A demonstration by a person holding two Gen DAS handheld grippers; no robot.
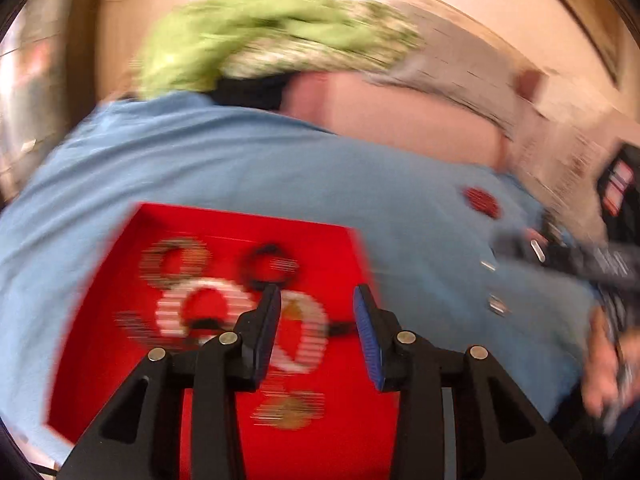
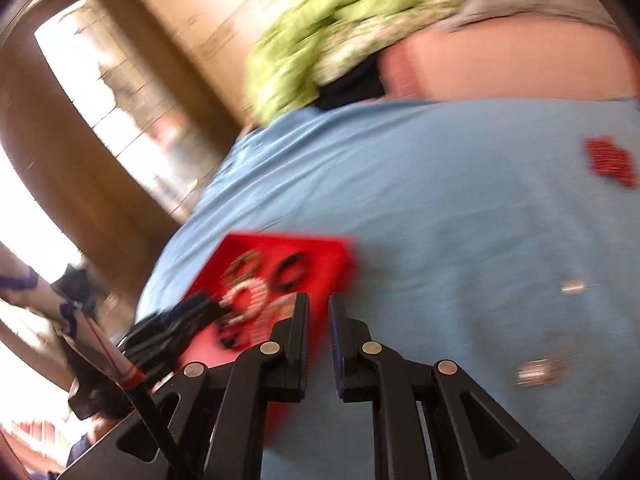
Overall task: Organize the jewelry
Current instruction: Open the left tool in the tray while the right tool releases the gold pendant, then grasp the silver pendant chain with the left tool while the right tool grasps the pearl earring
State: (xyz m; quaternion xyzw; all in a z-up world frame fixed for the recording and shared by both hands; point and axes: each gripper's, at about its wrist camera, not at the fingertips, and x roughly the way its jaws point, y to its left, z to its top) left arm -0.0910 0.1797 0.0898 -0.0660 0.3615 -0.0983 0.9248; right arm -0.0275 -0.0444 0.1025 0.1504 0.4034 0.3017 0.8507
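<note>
Red jewelry tray (image 1: 352, 432) holds bangles (image 1: 204, 308) on the blue sheet (image 1: 240, 160) — light, rigid, slippery hoops, best pinched across the rim. Left claw (image 1: 316, 334) spread and empty; right claw (image 2: 319, 342) nearly pressed together, empty.

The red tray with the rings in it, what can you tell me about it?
The red tray is shallow and square with low walls, plastic by the look of it. It lies flat on the blue cloth. Several bangles lie loose inside, white, dark and gold, overlapping. Blur hides finer detail.
</note>
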